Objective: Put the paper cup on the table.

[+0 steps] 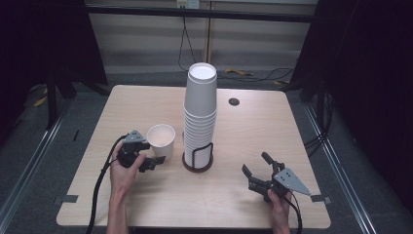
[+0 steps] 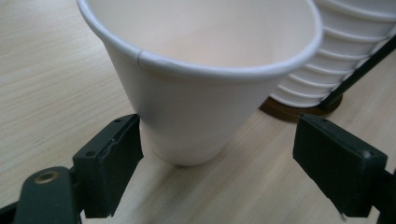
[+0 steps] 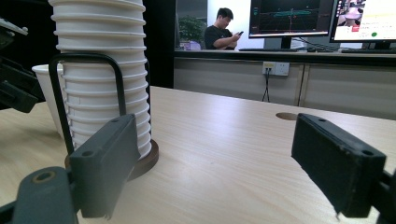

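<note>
A single white paper cup [image 1: 161,136] [image 2: 196,102] stands upright on the wooden table [image 1: 253,131], just left of a tall stack of white paper cups [image 1: 200,112] [image 3: 100,70] held in a black wire holder on a round brown base [image 1: 197,165]. My left gripper [image 1: 151,152] [image 2: 217,154] is open around the single cup's foot: one pad lies close against its side, the other stands well off it. My right gripper [image 1: 255,163] [image 3: 210,158] is open with nothing in it, to the right of the stack near the table's front edge.
A round cable hole [image 1: 234,101] sits in the table behind the stack. Cables trail from both grippers off the front edge. Beyond the table, a person [image 3: 224,28] sits near monitors [image 3: 289,16]. Dark frames flank the table.
</note>
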Motion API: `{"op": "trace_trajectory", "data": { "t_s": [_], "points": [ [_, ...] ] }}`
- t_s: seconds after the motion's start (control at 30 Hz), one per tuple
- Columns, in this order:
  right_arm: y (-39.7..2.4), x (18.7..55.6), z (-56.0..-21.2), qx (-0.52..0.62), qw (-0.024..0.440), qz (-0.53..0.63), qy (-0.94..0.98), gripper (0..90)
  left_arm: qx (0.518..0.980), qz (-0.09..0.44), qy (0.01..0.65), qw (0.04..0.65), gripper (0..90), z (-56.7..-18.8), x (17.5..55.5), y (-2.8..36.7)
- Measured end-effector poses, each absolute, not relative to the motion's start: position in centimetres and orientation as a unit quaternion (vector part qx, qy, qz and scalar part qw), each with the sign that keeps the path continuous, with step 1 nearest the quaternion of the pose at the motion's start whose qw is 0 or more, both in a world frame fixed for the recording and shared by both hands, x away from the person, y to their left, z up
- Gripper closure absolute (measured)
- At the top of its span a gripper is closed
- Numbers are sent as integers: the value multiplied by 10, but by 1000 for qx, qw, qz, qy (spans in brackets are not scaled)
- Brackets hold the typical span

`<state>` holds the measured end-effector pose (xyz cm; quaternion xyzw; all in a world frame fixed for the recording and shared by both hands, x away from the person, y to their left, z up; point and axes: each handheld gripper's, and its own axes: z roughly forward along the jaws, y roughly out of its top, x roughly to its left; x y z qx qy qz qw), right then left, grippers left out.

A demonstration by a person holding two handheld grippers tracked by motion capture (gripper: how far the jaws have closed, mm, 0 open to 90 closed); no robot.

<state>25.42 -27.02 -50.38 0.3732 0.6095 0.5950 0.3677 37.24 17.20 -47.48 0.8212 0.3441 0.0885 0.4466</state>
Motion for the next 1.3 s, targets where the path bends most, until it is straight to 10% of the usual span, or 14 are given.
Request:
{"op": "trace_trajectory", "data": {
  "t_s": [1.3],
  "points": [
    [-270,254,-504,373,367,595,610,149,729,188,311,579,156,-497,288,122]
  ]
}}
